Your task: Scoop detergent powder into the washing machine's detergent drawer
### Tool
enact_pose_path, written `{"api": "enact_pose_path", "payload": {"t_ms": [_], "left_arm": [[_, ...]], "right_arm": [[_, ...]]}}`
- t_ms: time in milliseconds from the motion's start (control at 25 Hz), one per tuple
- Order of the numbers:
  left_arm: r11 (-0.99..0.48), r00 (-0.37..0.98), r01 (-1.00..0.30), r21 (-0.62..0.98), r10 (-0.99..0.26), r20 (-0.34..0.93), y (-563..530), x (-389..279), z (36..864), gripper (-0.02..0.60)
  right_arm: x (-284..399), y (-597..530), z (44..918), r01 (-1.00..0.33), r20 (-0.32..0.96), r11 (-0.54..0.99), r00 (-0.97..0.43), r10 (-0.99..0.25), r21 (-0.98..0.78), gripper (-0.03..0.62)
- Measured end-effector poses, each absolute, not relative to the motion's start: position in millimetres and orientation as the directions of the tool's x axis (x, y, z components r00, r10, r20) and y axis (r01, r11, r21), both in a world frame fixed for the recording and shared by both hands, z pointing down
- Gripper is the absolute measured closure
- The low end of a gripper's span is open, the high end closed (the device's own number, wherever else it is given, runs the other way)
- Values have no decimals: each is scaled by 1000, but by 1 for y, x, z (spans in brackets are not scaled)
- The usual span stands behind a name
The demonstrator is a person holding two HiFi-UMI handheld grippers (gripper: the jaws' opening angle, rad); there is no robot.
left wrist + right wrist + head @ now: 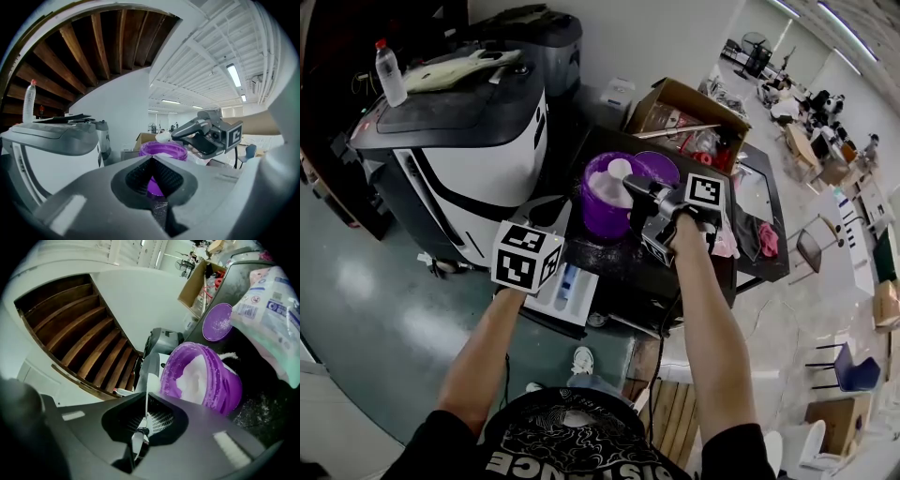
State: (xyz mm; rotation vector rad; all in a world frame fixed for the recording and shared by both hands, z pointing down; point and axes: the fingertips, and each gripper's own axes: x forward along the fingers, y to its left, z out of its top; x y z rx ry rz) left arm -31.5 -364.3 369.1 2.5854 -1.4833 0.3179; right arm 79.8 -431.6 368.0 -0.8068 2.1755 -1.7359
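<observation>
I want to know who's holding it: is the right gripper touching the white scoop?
Touching. The right gripper view shows the right gripper shut on the white scoop, its thin handle pinched between the jaws.

Person in a black short-sleeved T-shirt (567, 436) with white lettering. The grey left claw (152, 180) and right claw (140, 430) each carry a white cube (527, 256) printed with black square markers. A black cable (659, 352) hangs from the right one.

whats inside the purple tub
White powder sits heaped inside the purple tub, with loose grains clinging to the inner wall. The powder covers the tub's bottom, so its depth and anything buried in it cannot be seen.
</observation>
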Motion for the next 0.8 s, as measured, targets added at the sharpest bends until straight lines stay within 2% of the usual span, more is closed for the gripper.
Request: {"api": "enact_pose_path", "payload": {"t_ms": [240, 800], "left_arm": [[-493, 482, -870, 22, -839, 251, -353, -43, 371, 580], [-457, 448, -889, 31, -853, 269, -313, -89, 393, 580]], "right_arm": [[67, -408, 364, -211, 88, 162, -828, -554, -964, 556], [14, -345, 376, -158, 34, 211, -869, -493, -965, 556]]}}
